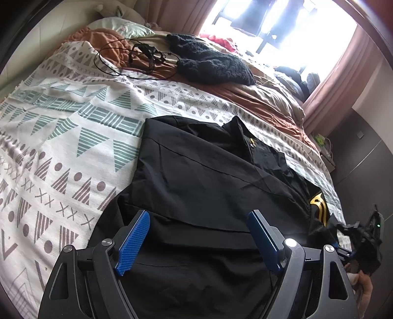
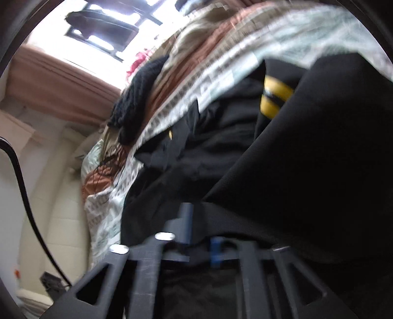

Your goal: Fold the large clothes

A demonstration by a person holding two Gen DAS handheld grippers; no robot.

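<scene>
A large black garment (image 1: 208, 176) lies partly folded on the patterned blanket (image 1: 73, 137), with yellow stripes (image 1: 319, 206) at its right edge. My left gripper (image 1: 199, 216) hovers over the near part of it, open, its blue pads (image 1: 135, 240) wide apart with nothing between them. In the right wrist view, which is blurred and tilted, the black garment (image 2: 307, 159) and its yellow stripes (image 2: 275, 98) fill the right side. Black cloth drapes over my right gripper (image 2: 203, 228) and hides one finger. That gripper (image 1: 366, 238) also shows at the bed's right edge, held by a hand.
A dark knitted garment (image 1: 211, 61) and a tangled black cable (image 1: 137, 59) lie farther up the bed on rust-coloured bedding (image 1: 258, 95). A pillow (image 1: 122, 27) sits at the head. A bright window (image 1: 270, 19) and pink curtain (image 1: 343, 73) stand beyond. The floor (image 1: 363, 171) drops away right.
</scene>
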